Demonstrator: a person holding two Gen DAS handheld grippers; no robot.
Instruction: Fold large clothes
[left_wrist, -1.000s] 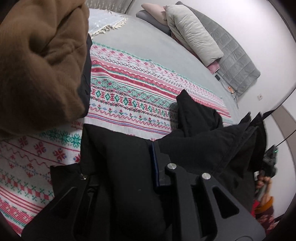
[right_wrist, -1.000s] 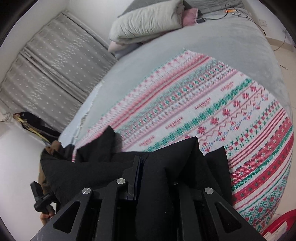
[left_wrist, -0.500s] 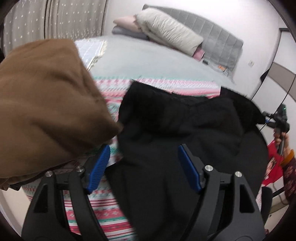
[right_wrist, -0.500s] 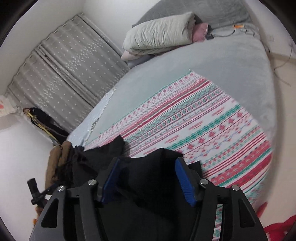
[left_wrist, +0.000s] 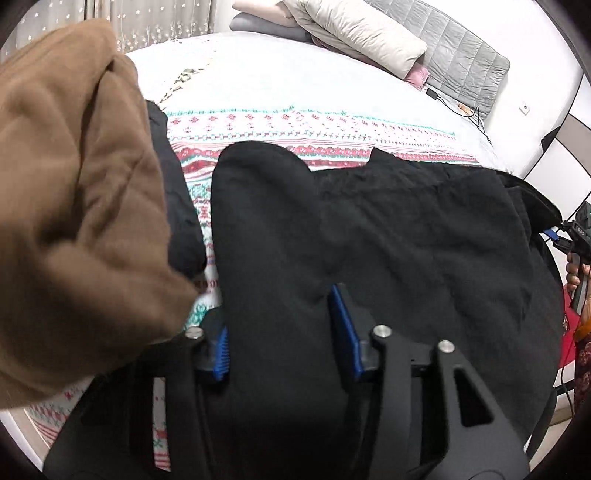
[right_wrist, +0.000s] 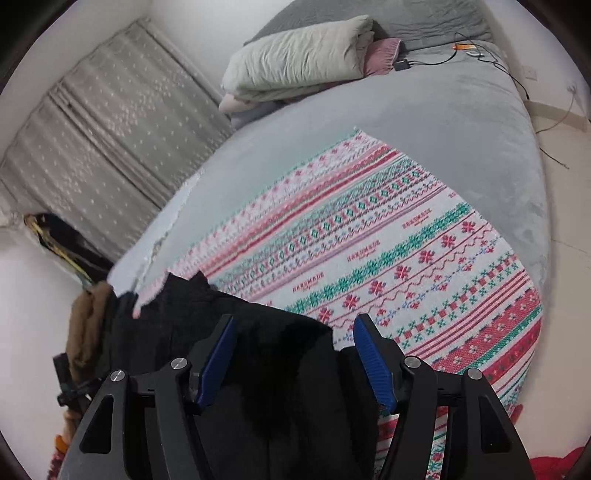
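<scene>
Both our left gripper (left_wrist: 284, 332) and right gripper (right_wrist: 295, 354) gape wide, holding nothing; the black garment (left_wrist: 388, 236) could bunch against the brown garment (left_wrist: 74, 184) at nine o'clock.

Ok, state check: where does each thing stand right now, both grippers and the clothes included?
left gripper: open, over the black fabric
right gripper: open, holding nothing
black garment: lying spread and rumpled on the blanket
brown garment: bunched up at the left, unfolded
patterned blanket: laid flat on the bed
quilt: folded, stacked at the head of the bed
curtains: drawn shut
</scene>
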